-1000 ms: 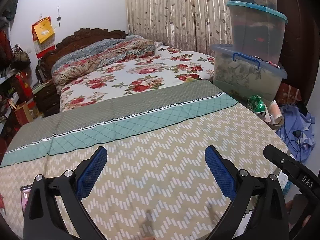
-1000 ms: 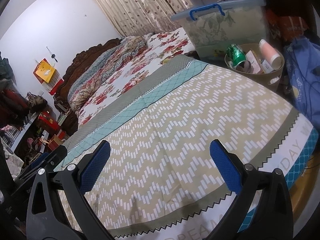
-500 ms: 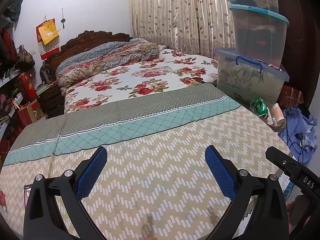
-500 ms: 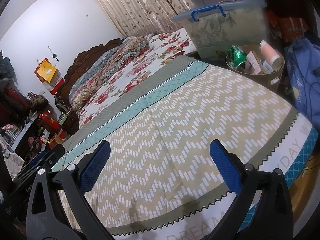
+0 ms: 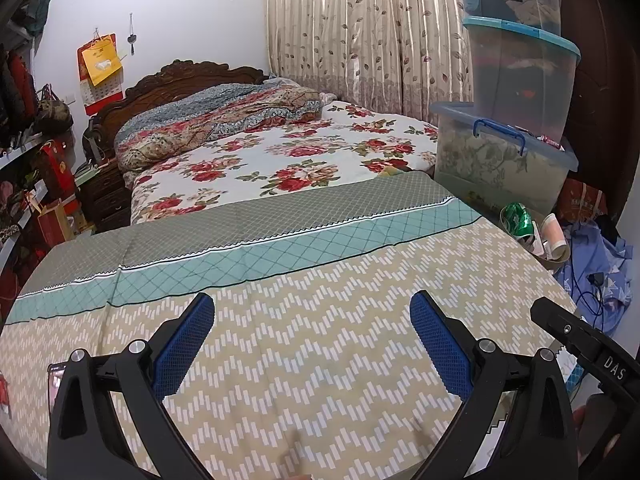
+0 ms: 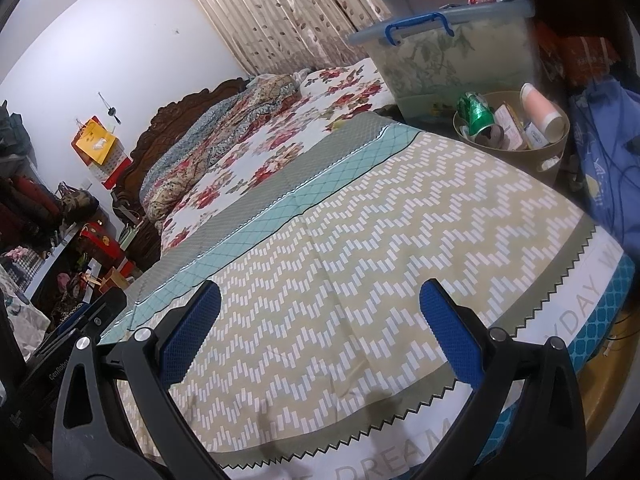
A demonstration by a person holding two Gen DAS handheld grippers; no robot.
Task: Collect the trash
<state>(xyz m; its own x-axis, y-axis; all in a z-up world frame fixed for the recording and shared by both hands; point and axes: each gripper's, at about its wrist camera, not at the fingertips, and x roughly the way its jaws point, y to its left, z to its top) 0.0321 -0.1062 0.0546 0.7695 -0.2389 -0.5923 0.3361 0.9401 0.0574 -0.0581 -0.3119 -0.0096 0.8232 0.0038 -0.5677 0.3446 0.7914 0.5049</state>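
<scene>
over bare bedspread (image 5: 320, 340): left gripper (image 5: 312, 332), right gripper (image 6: 320, 320) spread empty; bin (image 6: 554, 156) beside edge.

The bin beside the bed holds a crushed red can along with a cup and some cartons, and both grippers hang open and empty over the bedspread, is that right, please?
Not quite: the can in the bin is green, not red, as the right wrist view shows. The rest stands: a cup and cartons lie with it, and the left gripper and right gripper are open and empty over the bedspread.

Zigzag bedspread (image 5: 320, 340) up front, floral bed (image 5: 280, 160) behind it, leaf-print curtains (image 5: 360, 28), stacked plastic storage boxes (image 5: 516, 80) beside the bed.
</scene>
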